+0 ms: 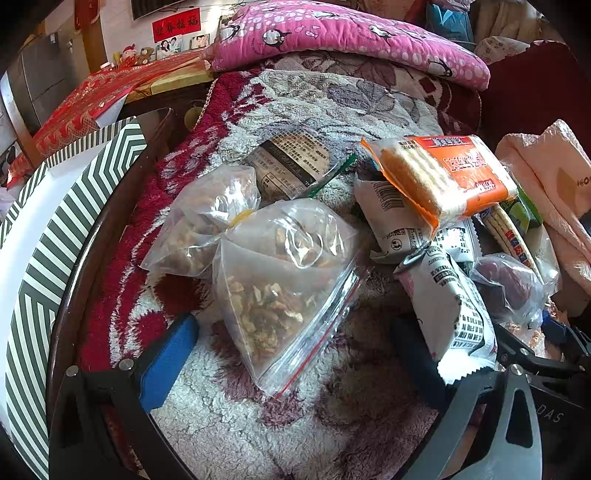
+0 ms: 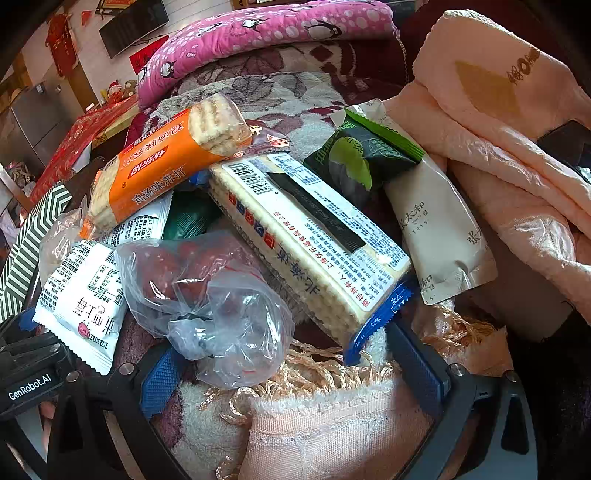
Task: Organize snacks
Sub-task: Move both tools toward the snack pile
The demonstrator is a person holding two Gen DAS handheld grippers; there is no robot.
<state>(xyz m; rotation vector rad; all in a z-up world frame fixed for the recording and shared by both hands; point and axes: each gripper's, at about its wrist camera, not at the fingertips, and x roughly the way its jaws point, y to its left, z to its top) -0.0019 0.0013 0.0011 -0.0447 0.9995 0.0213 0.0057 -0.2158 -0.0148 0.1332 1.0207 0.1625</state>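
A heap of snacks lies on a plush floral blanket (image 1: 295, 99). In the left wrist view my left gripper (image 1: 291, 354) is open, its jaws either side of a clear zip bag of walnuts (image 1: 280, 291); a second nut bag (image 1: 207, 221) lies behind it. An orange cracker pack (image 1: 443, 173) tops white wrappers (image 1: 450, 306). In the right wrist view my right gripper (image 2: 288, 369) is open, with a clear bag of red dates (image 2: 207, 295) and a wafer pack (image 2: 314, 240) just ahead of its jaws. The orange cracker pack (image 2: 155, 181), a green snack packet (image 2: 354, 158) and a beige pouch (image 2: 436, 229) lie behind.
A green-and-white striped box (image 1: 55, 236) stands at the left on a dark round tray rim (image 1: 92, 251). A pink penguin-print cushion (image 1: 332, 33) lies at the back. A pink towel (image 2: 498, 129) is heaped at the right, and its fringe (image 2: 314, 373) lies under the right gripper.
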